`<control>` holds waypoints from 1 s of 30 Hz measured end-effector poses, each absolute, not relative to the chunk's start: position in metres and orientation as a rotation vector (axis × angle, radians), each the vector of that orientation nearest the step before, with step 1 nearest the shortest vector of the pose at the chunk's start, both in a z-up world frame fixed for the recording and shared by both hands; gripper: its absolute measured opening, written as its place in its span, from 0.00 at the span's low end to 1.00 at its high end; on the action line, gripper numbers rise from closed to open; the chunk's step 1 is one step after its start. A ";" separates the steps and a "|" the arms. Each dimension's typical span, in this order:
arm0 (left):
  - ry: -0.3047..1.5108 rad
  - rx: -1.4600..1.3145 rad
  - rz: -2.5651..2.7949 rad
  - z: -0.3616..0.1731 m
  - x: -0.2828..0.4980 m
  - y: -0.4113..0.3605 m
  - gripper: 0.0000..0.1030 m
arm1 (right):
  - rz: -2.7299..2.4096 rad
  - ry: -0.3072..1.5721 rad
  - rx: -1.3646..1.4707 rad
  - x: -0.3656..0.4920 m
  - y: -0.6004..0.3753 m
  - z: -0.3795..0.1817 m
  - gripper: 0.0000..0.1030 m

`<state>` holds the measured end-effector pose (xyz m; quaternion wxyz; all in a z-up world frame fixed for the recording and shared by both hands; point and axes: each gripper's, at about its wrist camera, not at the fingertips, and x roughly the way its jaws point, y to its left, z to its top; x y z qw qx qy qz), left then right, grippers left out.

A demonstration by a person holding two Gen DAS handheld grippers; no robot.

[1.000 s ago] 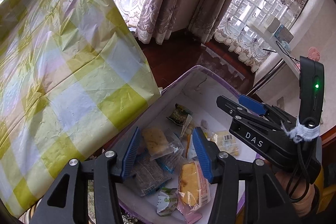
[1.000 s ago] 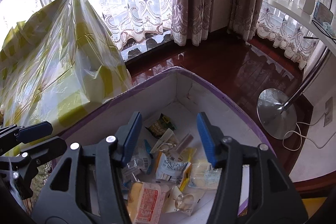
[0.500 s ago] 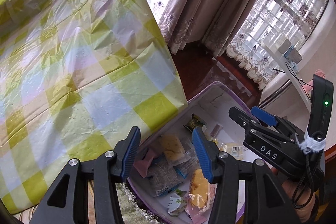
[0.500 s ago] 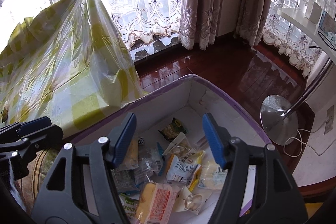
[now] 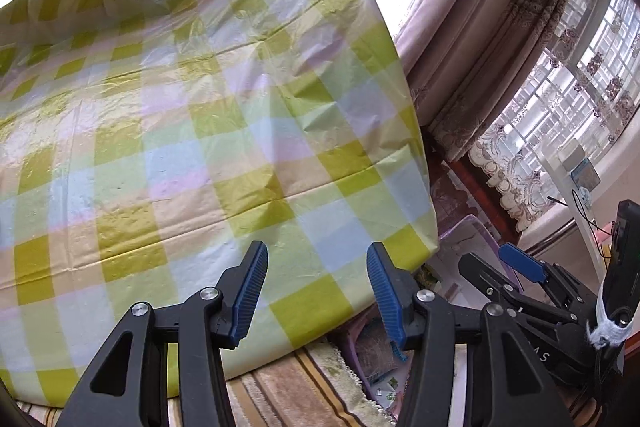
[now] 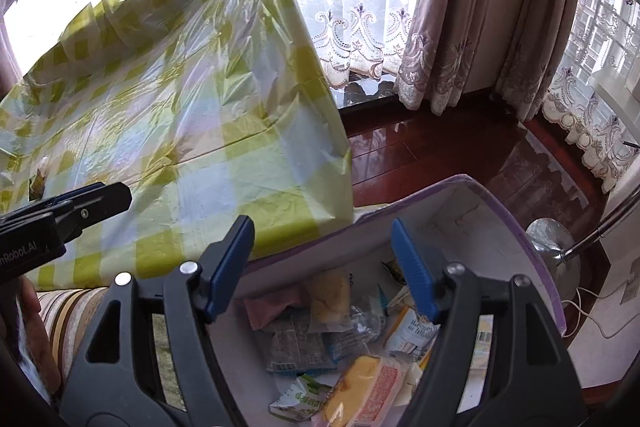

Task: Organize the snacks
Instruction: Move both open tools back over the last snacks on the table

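Your left gripper (image 5: 314, 291) hangs apart, empty; your right gripper (image 6: 322, 267) is opening — snacks (image 6: 360, 383) sit loose in the box (image 6: 500, 211).

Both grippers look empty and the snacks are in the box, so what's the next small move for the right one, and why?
Probably lower the right gripper into the purple-rimmed box toward the yellow cake packet. Its jaws are opening with nothing between them, and that packet lies on top of the pile, nearest to it. The left gripper is over the checked cloth, also empty.
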<state>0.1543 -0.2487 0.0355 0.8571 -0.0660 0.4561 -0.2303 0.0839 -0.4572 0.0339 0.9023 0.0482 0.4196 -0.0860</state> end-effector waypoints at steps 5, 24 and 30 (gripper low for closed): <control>0.932 -0.186 -0.412 0.039 0.165 -0.208 0.52 | -0.120 0.857 0.075 0.094 -0.429 0.043 0.74; 0.847 -0.413 0.028 0.027 0.186 0.009 0.69 | 0.036 0.858 0.016 0.136 -0.335 0.049 0.77; 0.888 -0.437 0.077 0.011 0.199 0.038 0.71 | 0.090 0.852 0.002 0.151 -0.304 0.049 0.79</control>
